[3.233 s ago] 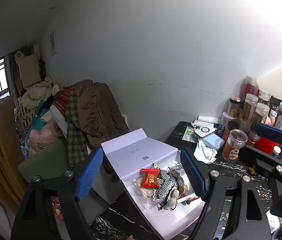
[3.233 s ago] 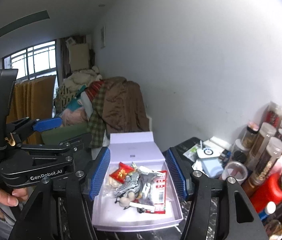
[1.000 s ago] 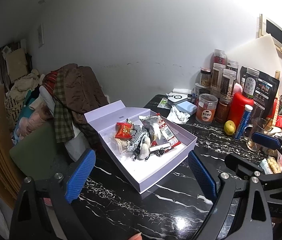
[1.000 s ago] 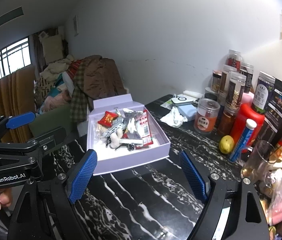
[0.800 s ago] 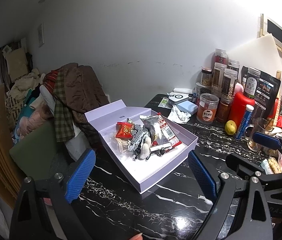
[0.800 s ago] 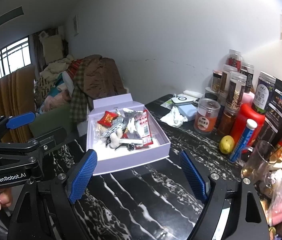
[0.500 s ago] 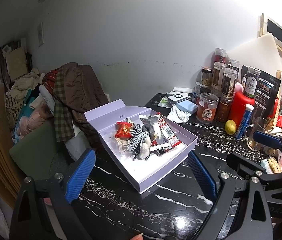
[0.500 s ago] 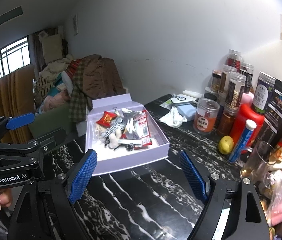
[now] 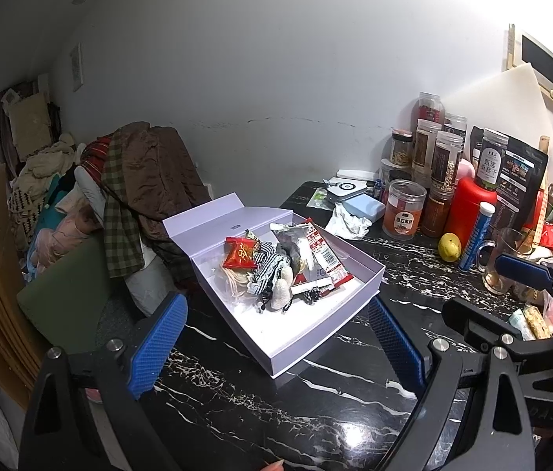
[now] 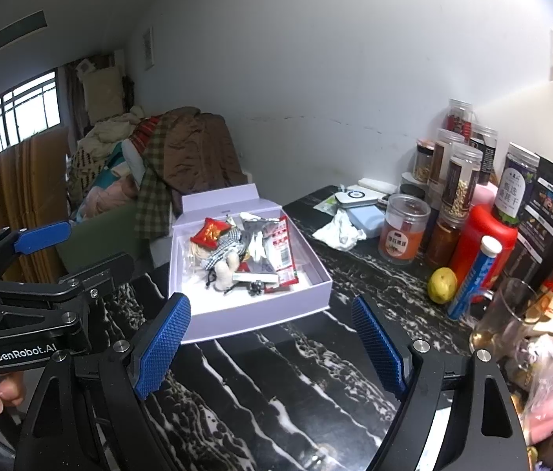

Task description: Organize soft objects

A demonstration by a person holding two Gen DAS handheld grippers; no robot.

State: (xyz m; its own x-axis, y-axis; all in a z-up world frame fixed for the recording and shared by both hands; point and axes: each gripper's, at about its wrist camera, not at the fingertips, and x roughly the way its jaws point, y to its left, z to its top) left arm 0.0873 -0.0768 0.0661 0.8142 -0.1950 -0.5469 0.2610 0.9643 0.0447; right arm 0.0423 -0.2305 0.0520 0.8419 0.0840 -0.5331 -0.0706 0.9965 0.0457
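Pale lilac cardboard box (image 9: 327,314), lid flap raised, on black white-veined marble table (image 9: 276,404). Contents heaped at its far end: red foil snack packet (image 9: 240,258), black-and-white checked fabric plush (image 9: 266,267), red-and-white sachet (image 9: 321,253). Left gripper (image 9: 276,347) and right gripper (image 10: 272,347): blue-padded jaws spread wide, empty, short of box.

We see an open lilac box (image 9: 327,316) on the black marbled worktop (image 9: 276,412), holding a red packet (image 9: 240,258), a checked cloth bundle (image 9: 266,269), and a silver-red sachet (image 9: 315,253) heaped together.
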